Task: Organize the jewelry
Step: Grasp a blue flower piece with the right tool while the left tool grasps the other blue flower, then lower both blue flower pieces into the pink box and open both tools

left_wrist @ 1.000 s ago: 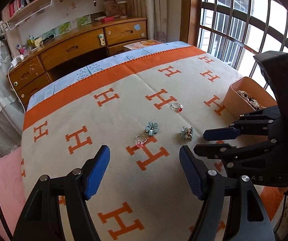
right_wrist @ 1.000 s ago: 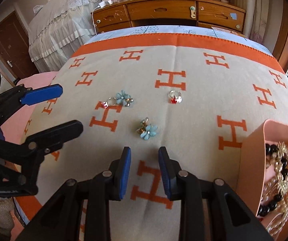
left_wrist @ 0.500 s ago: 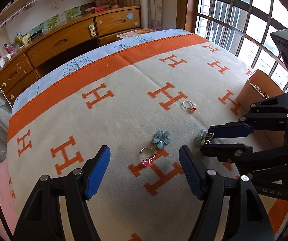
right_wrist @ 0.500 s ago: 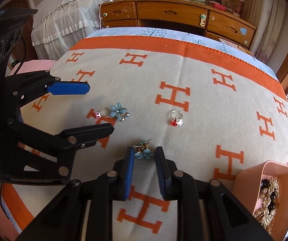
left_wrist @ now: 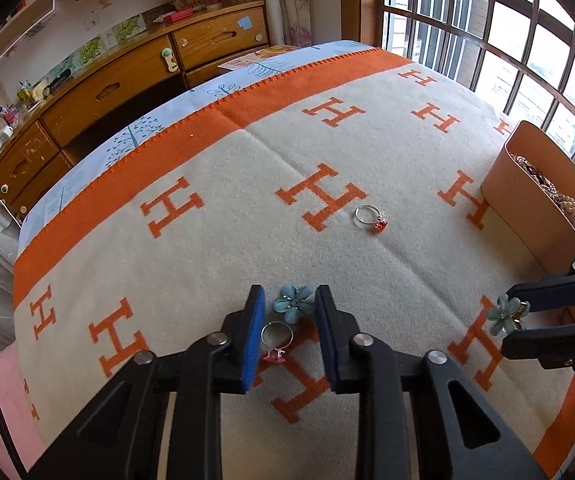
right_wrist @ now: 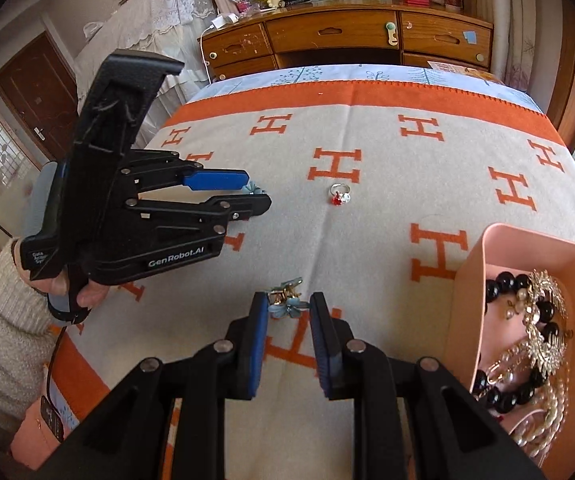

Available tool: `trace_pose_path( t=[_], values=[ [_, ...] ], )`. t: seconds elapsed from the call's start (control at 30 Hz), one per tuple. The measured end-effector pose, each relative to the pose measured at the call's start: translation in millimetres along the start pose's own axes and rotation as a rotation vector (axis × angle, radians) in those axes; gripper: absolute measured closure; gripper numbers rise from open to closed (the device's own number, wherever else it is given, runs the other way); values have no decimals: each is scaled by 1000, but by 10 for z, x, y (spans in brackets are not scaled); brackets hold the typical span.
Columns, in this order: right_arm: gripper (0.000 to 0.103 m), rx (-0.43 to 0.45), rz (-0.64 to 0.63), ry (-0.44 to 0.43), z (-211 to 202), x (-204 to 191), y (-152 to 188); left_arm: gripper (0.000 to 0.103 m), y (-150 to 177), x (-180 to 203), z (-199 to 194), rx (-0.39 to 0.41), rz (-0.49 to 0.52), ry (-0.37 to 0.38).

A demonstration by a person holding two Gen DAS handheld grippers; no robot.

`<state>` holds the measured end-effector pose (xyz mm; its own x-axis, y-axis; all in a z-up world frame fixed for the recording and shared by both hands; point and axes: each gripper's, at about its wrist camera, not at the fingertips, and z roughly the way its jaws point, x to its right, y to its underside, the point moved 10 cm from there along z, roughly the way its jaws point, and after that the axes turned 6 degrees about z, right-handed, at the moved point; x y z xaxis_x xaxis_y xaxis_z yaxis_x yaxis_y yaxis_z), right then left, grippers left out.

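Observation:
On the beige blanket with orange H marks, my left gripper [left_wrist: 289, 312] is half closed around a silver ring with a pink stone [left_wrist: 276, 340] and a blue flower brooch [left_wrist: 293, 305]; the pads stand apart from both. My right gripper [right_wrist: 287, 306] is closed on a second blue flower brooch [right_wrist: 285, 304], which also shows in the left wrist view [left_wrist: 505, 316]. A silver ring with a red stone [left_wrist: 371, 218] lies loose farther out, and it also shows in the right wrist view [right_wrist: 339, 194].
A peach jewelry box [right_wrist: 527, 256] with beads, pearls and gold pieces stands at the right on the blanket; it also shows in the left wrist view [left_wrist: 527, 200]. A wooden desk [right_wrist: 347, 38] stands past the bed's far edge. Barred windows [left_wrist: 507, 40] are on the right.
My left gripper has come down and narrowed around the pink-stone ring and flower brooch. My right gripper has closed on the other flower brooch and stays near the box.

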<state>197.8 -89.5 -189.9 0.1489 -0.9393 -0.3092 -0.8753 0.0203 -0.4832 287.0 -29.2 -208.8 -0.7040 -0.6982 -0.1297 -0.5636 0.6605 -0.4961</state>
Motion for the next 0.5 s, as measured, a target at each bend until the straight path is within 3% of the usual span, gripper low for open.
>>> trace_pose_path(
  t=[0.27, 0.5],
  values=[
    [82, 57, 51, -39, -242, 112, 1, 85, -63, 101, -138, 4, -2, -48],
    [82, 198, 107, -82, -918, 353, -95, 85, -359, 364, -724, 94, -22, -68]
  ],
)
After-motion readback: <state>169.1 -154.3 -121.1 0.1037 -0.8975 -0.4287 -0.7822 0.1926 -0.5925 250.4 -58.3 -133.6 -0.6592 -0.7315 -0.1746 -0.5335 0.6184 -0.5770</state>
